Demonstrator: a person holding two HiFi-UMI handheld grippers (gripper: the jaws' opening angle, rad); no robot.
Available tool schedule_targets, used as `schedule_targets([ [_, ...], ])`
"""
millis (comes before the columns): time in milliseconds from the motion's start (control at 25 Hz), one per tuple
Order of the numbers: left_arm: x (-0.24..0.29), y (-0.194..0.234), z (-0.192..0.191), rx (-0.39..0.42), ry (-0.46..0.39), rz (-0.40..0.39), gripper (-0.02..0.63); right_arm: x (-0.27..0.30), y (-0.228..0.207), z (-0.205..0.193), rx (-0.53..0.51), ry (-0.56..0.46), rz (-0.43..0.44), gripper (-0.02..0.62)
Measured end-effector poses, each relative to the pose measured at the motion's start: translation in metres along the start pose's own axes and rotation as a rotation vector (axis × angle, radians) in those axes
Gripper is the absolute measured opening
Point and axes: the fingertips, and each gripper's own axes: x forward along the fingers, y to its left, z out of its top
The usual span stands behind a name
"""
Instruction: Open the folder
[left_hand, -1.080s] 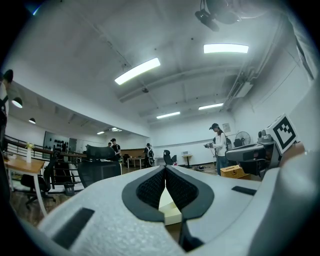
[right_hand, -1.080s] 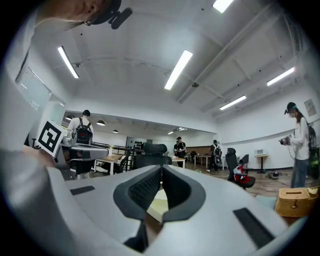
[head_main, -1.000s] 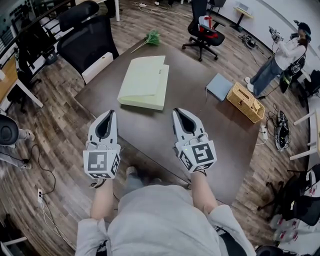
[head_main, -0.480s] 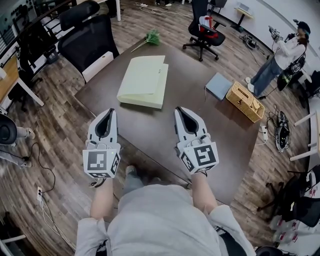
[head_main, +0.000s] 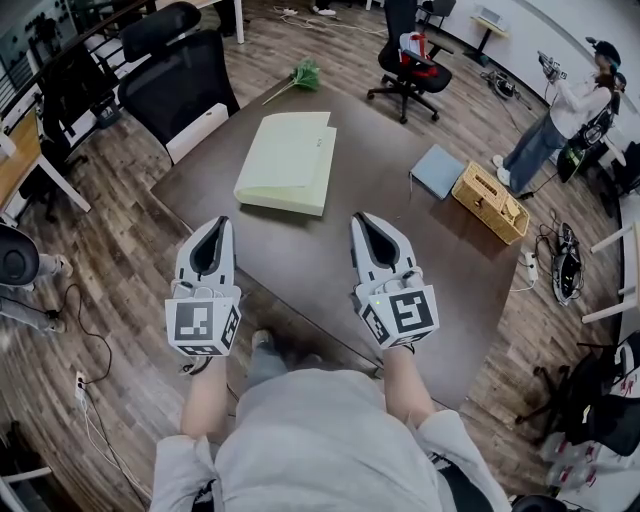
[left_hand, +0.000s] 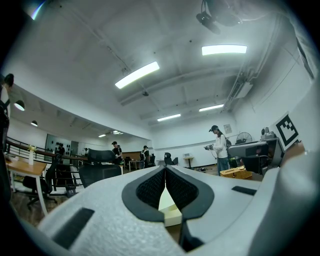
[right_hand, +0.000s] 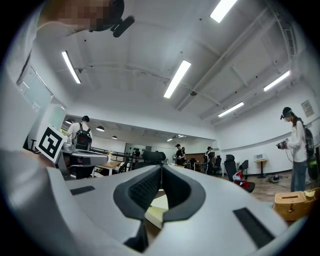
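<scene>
right hand-held gripper edged slightly forward.

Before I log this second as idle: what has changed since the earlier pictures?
The right gripper has edged slightly rightward in the head view, jaws shut, holding nothing. The left gripper kept its place, also shut and empty. The folder lies closed and untouched on the table.

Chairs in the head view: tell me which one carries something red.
The swivel chair at the top, beyond the table's far edge: red things lie on its seat. The bigger black chair by the table's left side shows none.
</scene>
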Motion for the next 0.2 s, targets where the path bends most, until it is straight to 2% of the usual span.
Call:
schedule_targets([
  [200,-0.0009,-0.0053,-0.0007,0.003,-0.002,0.001,0.011,-0.0045,-0.0024,-0.0006,0.0,-0.005,0.0,0.015],
])
